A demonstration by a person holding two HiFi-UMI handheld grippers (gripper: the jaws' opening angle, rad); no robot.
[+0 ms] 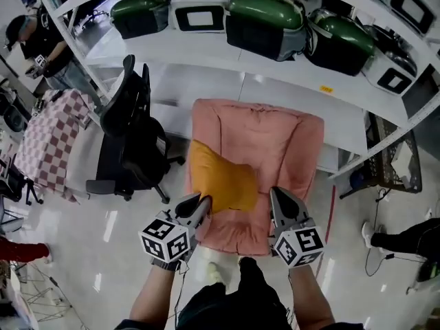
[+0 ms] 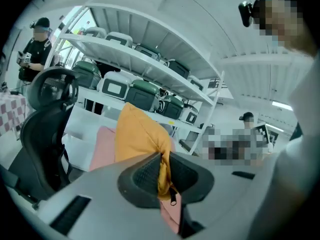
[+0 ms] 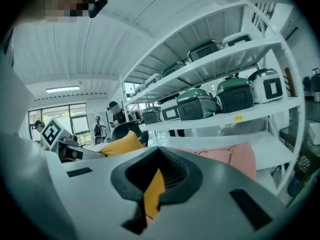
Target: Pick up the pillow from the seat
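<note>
An orange pillow (image 1: pixel 221 177) hangs lifted over the pink cushioned seat (image 1: pixel 282 139), held between both grippers. My left gripper (image 1: pixel 204 202) is shut on the pillow's near left corner; in the left gripper view the orange fabric (image 2: pixel 137 131) and its zipper pull are pinched between the pads of the left gripper (image 2: pixel 163 176). My right gripper (image 1: pixel 278 195) is shut on the pillow's right edge, and in the right gripper view an orange fold (image 3: pixel 153 193) sits between the dark pads of the right gripper (image 3: pixel 157 181). The pink seat (image 3: pixel 242 156) lies beyond.
A black office chair (image 1: pixel 130 133) stands left of the seat. Behind the seat runs a white shelf unit (image 1: pixel 289 81) with green and white appliances (image 1: pixel 265 19) on top. A checkered cloth (image 1: pixel 51 139) and a person (image 1: pixel 41 43) are at far left.
</note>
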